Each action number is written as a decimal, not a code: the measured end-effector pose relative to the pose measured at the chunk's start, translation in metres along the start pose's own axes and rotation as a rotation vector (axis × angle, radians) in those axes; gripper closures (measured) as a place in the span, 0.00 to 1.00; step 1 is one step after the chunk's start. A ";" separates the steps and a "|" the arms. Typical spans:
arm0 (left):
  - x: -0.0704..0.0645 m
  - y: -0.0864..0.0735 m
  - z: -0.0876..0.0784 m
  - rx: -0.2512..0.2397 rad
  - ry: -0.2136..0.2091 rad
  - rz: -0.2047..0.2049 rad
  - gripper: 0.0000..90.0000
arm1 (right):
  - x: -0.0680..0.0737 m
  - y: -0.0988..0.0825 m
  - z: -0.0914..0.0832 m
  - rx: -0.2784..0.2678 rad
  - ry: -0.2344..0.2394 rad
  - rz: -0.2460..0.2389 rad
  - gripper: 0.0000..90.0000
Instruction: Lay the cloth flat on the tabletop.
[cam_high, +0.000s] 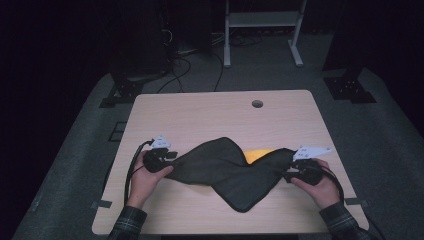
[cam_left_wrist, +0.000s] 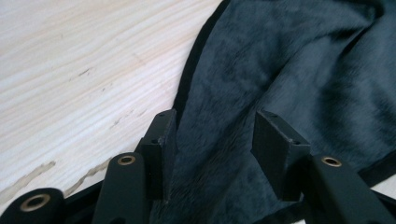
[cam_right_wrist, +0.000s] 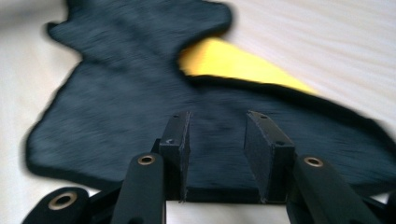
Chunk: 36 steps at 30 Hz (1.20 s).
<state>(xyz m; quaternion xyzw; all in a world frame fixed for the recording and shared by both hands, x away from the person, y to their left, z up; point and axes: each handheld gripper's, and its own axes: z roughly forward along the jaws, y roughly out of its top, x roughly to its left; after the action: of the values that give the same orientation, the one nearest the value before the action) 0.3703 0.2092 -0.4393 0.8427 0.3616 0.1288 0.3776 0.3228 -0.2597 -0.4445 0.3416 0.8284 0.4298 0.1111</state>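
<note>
The pale wooden table (cam_high: 200, 110) is carrying everything, its bare grain running past the outer side of the left gripper's fingers and beyond the far edge of the cloth in the right gripper view.

The dark cloth (cam_high: 225, 172) is lying crumpled across the near half of the table, stretching from one pair of fingers to the other, with a pointed corner hanging toward the person's edge between the two hands. In the left gripper view the cloth (cam_left_wrist: 289, 70) is spreading out ahead of the fingers and lying flat between them, its hemmed edge running just beside the left-hand finger. In the right gripper view the cloth (cam_right_wrist: 130, 93) is reaching forward from the fingers, its near hem lying right at their base.

A yellow patch (cam_high: 257, 154) is peeking out from under the cloth's far fold, just ahead of the right gripper's fingers and a little toward the middle; it is showing as a yellow wedge (cam_right_wrist: 233, 63) beyond those fingers.

The left gripper (cam_high: 171, 156) is resting at the cloth's left end with its fingers (cam_left_wrist: 161, 140) released, standing apart with cloth between them but not pinched. The right gripper (cam_high: 290, 167) is sitting at the cloth's right end, its fingers (cam_right_wrist: 268, 149) likewise released, parted over the cloth without pressing on it.
</note>
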 end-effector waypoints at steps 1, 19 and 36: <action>0.000 -0.002 0.000 0.002 -0.003 -0.002 0.54 | 0.006 0.000 0.002 0.010 0.018 -0.010 0.66; 0.007 -0.031 -0.021 0.051 0.030 0.016 0.48 | 0.092 0.001 0.045 0.124 0.284 -0.225 0.66; 0.010 -0.041 -0.014 0.138 -0.007 0.040 0.75 | 0.108 -0.005 0.058 0.192 0.283 -0.314 0.81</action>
<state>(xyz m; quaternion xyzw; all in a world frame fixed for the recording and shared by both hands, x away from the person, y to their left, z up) 0.3489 0.2424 -0.4602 0.8741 0.3516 0.1082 0.3173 0.2680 -0.1534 -0.4721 0.1538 0.9157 0.3702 0.0263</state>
